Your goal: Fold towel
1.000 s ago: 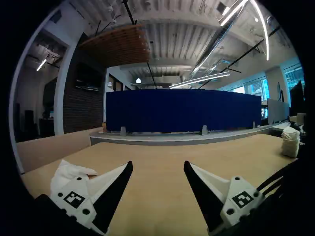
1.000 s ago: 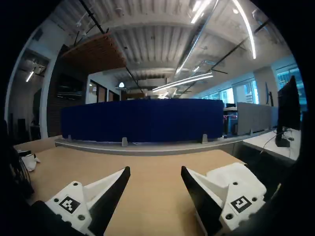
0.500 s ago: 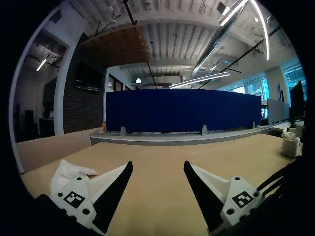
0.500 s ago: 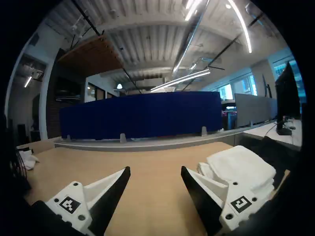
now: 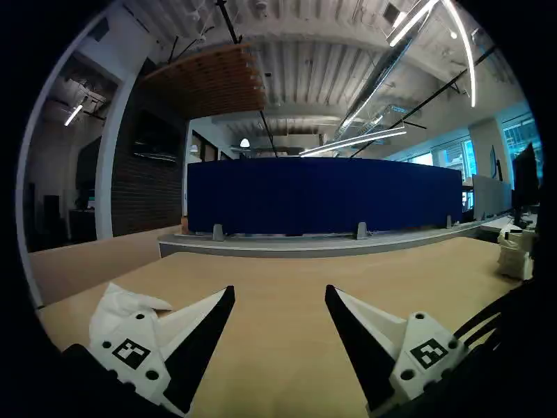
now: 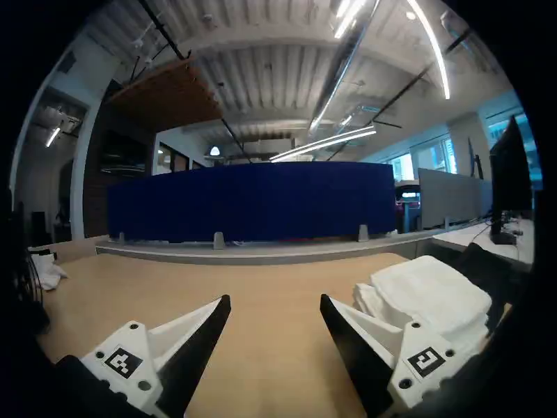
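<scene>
Jaws on your left gripper [image 5: 278, 288] stand spread wide, with nothing between the two fingers and nothing touching them; below the gap lies bare pale wooden tabletop [image 5: 292, 272]. Your right gripper [image 6: 274, 298] is parted just as wide and also holds nothing. In the right gripper view, the folded white towel stack [image 6: 432, 296] sits on the table just outside the right-hand finger, partly hidden behind it, its layers neat and its top smooth; whether that finger touches it you cannot tell. In the left gripper view, a crumpled white cloth [image 5: 125, 303] lies loose and wrinkled behind the left-hand finger, and the same cloth [image 6: 45, 268] shows far off to the left of your right gripper's jaws. A dark blue partition screen [image 5: 320, 195] stands straight ahead of both openings. Against a second ago, your left gripper's view has hardly changed, while the right gripper's view has shifted: the towel then showed as a flat white patch behind the finger, and now its stacked folds are plain, much as half a second ago.
</scene>
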Demonstrator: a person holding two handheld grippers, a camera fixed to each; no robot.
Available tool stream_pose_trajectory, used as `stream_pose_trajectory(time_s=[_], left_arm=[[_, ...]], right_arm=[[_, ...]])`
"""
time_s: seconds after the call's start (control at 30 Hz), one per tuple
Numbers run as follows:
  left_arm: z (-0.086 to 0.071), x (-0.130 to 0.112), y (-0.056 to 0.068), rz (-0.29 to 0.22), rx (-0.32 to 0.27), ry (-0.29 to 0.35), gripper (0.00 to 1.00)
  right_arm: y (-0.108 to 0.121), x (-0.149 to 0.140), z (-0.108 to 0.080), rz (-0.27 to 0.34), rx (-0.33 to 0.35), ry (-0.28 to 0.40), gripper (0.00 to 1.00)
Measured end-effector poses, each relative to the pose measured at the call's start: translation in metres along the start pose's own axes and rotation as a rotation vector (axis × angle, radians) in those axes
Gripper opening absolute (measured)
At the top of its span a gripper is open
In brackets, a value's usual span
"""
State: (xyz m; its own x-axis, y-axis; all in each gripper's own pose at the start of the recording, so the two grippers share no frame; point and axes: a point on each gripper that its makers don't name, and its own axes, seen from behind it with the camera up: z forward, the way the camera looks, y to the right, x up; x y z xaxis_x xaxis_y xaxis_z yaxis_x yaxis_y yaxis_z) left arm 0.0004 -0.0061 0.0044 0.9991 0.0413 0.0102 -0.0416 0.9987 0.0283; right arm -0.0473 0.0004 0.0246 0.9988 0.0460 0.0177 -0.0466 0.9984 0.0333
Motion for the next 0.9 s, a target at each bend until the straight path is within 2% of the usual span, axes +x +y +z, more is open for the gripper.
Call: stream_pose_trajectory(time_s=[0.3, 0.9], left_arm=[[-0.0001, -0.0002, 0.0004, 0.000, 0.000, 0.000, 0.96], [0.0006, 0.0002, 0.0003, 0.000, 0.000, 0.000, 0.96]], right_arm=[[0.0020, 0.0020, -0.0023, 0.000, -0.006, 0.015, 1.00], [-0.0008, 0.0006, -0.0068, -0.039, -0.012, 0.022, 1.00]])
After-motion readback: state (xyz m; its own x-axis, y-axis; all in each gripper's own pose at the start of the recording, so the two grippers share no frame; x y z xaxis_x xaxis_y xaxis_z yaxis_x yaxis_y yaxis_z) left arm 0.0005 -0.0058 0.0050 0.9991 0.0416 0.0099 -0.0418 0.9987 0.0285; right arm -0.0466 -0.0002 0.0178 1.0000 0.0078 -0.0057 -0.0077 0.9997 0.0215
